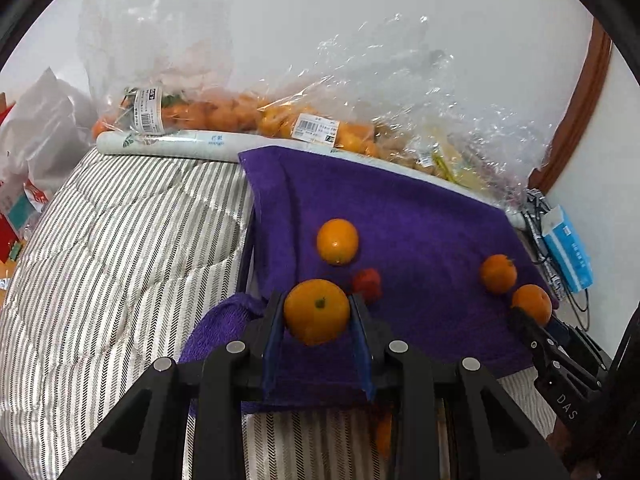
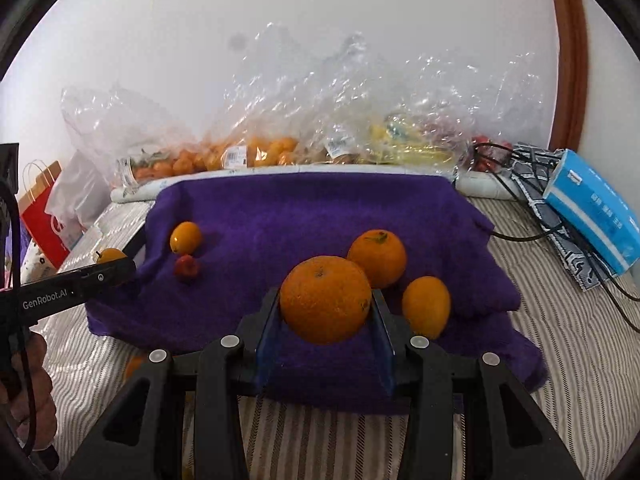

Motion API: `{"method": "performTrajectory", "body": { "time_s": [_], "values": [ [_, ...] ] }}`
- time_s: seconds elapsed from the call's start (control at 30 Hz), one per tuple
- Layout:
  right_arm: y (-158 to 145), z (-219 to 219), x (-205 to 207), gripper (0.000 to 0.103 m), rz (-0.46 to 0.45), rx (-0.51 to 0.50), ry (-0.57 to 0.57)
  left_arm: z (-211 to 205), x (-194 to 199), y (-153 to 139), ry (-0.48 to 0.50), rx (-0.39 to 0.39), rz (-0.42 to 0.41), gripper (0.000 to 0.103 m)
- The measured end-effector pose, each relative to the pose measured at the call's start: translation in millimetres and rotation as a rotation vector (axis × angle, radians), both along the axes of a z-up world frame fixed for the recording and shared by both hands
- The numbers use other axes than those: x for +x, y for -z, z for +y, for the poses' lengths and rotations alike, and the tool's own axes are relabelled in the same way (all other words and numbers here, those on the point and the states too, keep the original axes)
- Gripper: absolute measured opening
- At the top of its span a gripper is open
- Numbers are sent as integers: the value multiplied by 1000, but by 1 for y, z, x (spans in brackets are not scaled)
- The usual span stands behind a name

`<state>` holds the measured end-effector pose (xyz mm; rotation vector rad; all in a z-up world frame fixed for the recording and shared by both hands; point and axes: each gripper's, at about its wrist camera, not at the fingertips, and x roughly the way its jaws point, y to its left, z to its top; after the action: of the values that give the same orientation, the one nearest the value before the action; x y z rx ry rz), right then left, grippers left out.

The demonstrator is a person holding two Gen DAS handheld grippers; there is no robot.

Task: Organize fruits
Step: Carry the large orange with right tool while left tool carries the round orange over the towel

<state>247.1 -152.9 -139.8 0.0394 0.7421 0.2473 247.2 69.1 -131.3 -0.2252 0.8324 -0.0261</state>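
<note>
Purple towel (image 2: pixel 312 208): four fruits laid out; left claw (image 1: pixel 318 312) holds small orange (image 1: pixel 317 311), right claw (image 2: pixel 325 304) large orange (image 2: pixel 325 300), both unplaced

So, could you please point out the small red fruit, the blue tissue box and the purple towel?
small red fruit (image 2: pixel 187 267): right wrist view, centre of its skin.
blue tissue box (image 2: pixel 592 210): right wrist view, its top face.
purple towel (image 2: pixel 304 216): right wrist view, bare patch near the back.
</note>
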Motion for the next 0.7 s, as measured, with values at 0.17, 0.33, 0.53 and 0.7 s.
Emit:
{"method": "performTrajectory", "body": {
  "time_s": [0.17, 0.33, 0.53, 0.7],
  "values": [
    [10, 5, 5, 42, 18, -1, -14, 0, 4, 6, 14, -27, 20, 30],
    [10, 5, 5, 42, 13, -1, -16, -1, 5, 9, 20, -35, 24, 30],
    [16, 4, 12, 42, 56, 3, -14, -2, 6, 12, 20, -30, 24, 30],
    [19, 2, 15, 42, 76, 10, -9, -2, 7, 13, 11, -39, 27, 30]
  ]
}}
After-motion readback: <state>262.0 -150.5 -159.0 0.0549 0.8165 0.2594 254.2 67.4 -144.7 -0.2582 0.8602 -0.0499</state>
